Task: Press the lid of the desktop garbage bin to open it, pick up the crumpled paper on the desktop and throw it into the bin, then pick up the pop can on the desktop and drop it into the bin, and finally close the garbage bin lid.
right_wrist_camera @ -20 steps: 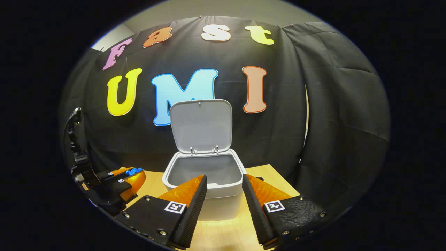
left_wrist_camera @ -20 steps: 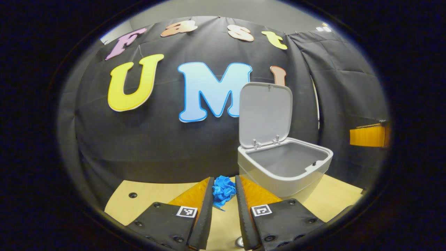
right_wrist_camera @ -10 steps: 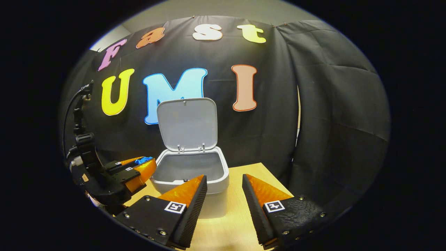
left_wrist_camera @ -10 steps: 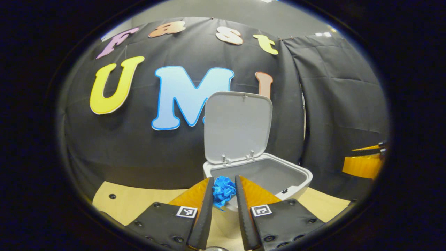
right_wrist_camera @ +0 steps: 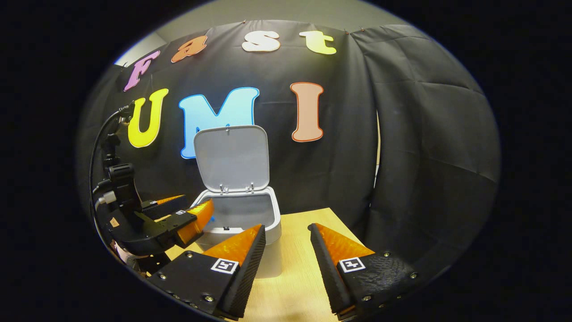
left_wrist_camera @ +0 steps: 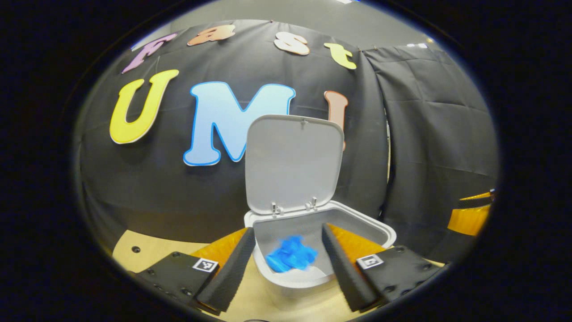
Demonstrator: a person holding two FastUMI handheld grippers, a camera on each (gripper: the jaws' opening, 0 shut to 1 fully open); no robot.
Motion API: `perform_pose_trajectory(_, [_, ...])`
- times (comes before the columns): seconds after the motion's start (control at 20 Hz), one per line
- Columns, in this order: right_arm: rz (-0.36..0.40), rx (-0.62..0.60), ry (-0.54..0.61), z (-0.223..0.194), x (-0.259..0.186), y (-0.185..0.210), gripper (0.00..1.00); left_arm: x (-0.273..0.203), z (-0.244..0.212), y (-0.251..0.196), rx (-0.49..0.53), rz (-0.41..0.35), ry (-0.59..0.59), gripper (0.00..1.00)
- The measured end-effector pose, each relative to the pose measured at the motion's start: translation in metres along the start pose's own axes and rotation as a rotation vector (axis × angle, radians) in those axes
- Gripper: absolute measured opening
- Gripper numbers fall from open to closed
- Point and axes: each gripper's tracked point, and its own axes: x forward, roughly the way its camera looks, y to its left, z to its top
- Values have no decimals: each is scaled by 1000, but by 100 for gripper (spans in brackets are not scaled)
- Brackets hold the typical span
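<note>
The garbage bin (left_wrist_camera: 357, 226) stands on the counter (right_wrist_camera: 304, 223), lid (left_wrist_camera: 292, 163) upright, blue crumpled paper (left_wrist_camera: 290, 255) inside. Left gripper (left_wrist_camera: 288, 241) and right gripper (right_wrist_camera: 286, 232) fingers spread, empty.

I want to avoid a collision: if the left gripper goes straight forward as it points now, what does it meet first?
Probably the garbage bin: the left gripper is open over its front rim, with the blue crumpled paper inside. Straight ahead stands the raised lid; depth is unclear.
</note>
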Motion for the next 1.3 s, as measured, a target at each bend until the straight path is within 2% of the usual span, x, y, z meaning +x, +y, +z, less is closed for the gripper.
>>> perform_pose_trajectory(0.05, [4,1,1,-2,0,1,67,-1,1,0,-2,0,-1,100])
perform_pose_trajectory(0.1, [9,2,3,-3,0,3,67,-3,2,0,-2,2,-3,95])
perform_pose_trajectory(0.4, [42,5,7,-6,0,20,67,-18,9,17,8,29,-17,97])
perform_pose_trajectory(0.6, [88,5,18,-11,2,46,67,-35,10,48,-9,71,-13,97])
perform_pose_trajectory(0.9, [209,1,71,-37,10,115,67,-87,5,137,-9,208,-1,97])
perform_pose_trajectory(1.3, [353,-78,194,-98,20,195,67,-148,10,224,-18,372,0,96])
